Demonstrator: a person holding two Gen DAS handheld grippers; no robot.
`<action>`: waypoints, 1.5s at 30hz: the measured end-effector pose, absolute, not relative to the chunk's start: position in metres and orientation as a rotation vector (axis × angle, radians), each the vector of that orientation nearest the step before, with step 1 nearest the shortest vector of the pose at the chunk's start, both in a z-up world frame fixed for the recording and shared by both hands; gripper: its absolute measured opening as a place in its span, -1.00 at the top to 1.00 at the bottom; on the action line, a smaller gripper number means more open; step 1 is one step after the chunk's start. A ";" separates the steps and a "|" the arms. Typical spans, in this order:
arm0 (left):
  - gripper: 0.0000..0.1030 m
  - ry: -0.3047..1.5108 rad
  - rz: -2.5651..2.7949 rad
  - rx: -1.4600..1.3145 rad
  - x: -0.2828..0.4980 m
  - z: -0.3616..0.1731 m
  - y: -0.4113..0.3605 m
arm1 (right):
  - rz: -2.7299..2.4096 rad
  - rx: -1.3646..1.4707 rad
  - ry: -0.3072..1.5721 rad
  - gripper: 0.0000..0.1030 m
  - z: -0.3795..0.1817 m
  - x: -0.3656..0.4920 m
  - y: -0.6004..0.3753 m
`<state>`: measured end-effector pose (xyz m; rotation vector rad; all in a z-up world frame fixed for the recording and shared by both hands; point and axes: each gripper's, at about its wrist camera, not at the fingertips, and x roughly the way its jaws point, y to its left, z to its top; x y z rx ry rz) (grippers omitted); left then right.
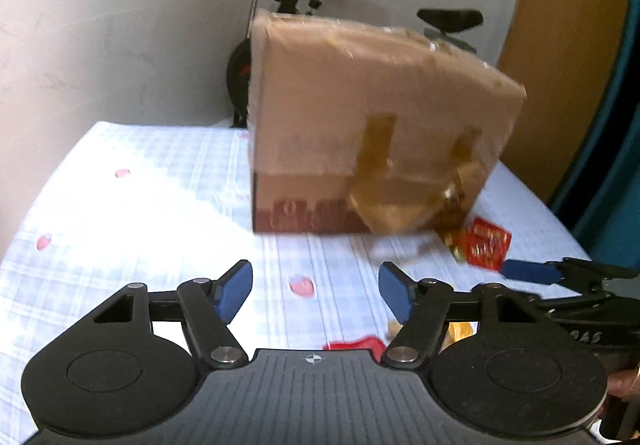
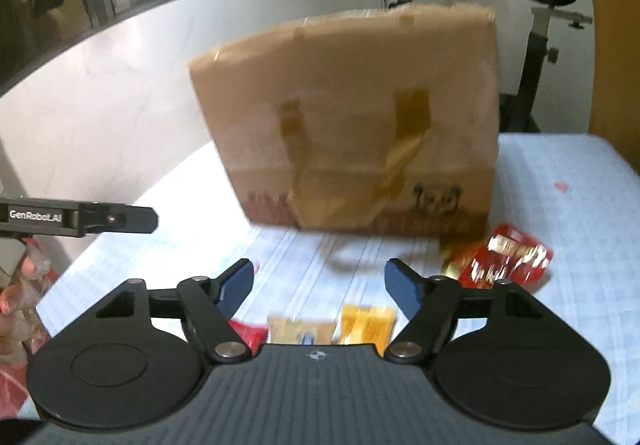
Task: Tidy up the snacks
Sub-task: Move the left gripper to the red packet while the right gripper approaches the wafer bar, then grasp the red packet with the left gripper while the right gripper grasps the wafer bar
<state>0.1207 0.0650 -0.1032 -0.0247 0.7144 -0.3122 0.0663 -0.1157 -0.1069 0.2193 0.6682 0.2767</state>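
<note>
Small red, tan and orange snack packets (image 2: 320,331) are seen on the blue checked table (image 1: 140,185) just below the empty, parted right gripper (image 2: 319,285); the left gripper (image 1: 315,291) is likewise parted and empty. A red packet (image 2: 508,261) lies ahead right, beside the taped brown cardboard box (image 2: 360,117).

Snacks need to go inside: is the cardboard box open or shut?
Cannot tell. The cardboard box shows only taped side faces in both views; no opening is visible, and its top is out of view.
</note>
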 end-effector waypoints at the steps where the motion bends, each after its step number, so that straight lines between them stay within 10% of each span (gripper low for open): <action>1: -0.39 0.719 -0.314 -0.026 0.119 -0.107 0.064 | 0.291 0.214 0.691 -0.28 -0.113 0.065 -0.111; 22: -0.29 0.836 -0.321 -0.093 0.098 -0.162 0.055 | 0.319 0.180 0.837 0.15 -0.162 0.057 -0.092; 45: -0.29 0.941 -0.326 0.022 0.118 -0.188 0.013 | 0.211 0.257 0.774 0.17 -0.167 0.054 -0.132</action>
